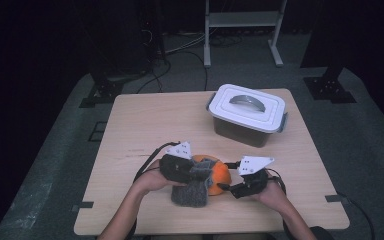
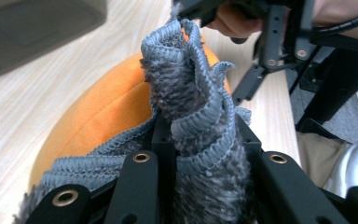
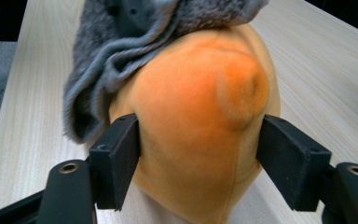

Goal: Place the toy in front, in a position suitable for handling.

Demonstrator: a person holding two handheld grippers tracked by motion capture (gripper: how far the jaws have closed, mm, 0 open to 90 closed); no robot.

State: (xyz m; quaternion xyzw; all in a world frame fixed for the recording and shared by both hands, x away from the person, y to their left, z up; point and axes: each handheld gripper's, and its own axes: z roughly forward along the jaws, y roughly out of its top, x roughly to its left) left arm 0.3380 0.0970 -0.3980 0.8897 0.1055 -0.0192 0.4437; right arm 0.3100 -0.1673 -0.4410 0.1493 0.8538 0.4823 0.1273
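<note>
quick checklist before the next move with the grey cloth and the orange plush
1. Left hand-held gripper clamped on the grey cloth: ok, jaws shut on a bunched fold.
2. Right hand-held gripper around the orange plush: ok, a jaw on each side.
3. Right jaws pressing the plush firmly: cannot tell.
4. Cloth draped over the plush: ok, covers its top.
5. Plush resting on the table: ok.
6. White lidded box apart from both hands: ok, lid on.

Orange plush toys [image 1: 219, 175]: we count one
Grey cloths [image 1: 192, 192]: one
Lidded boxes [image 1: 247, 114]: one
Grippers: two
</note>
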